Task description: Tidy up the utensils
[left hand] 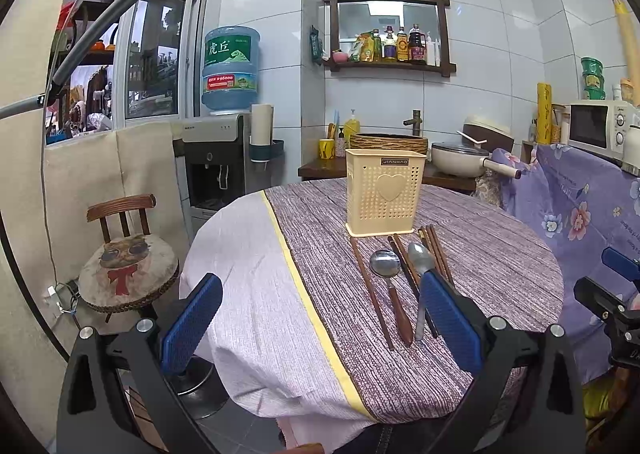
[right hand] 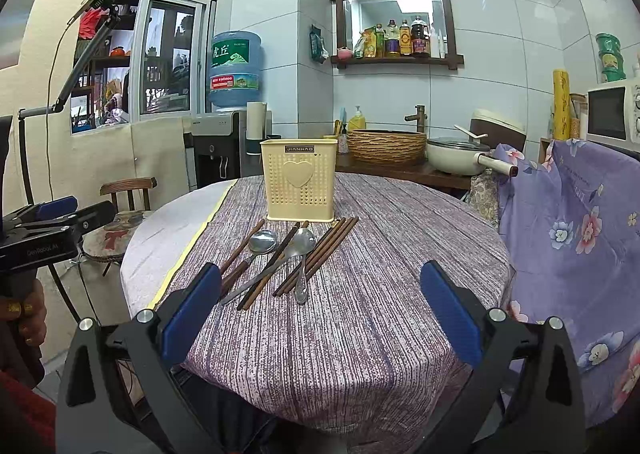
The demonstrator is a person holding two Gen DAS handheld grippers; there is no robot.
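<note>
The utensils lie loose in a row on the striped cloth of the counter, just near of the cream holder: brown chopsticks mixed with a wooden-handled spoon and an all-metal spoon, none yet in the holder, so the sorting seems not to have begun. The right claw hangs spread wide and empty over the near edge, and the left claw is likewise spread and empty, its right pad over the spoon handles. The next move likely calls for pinching one utensil and standing it in the holder.
</note>
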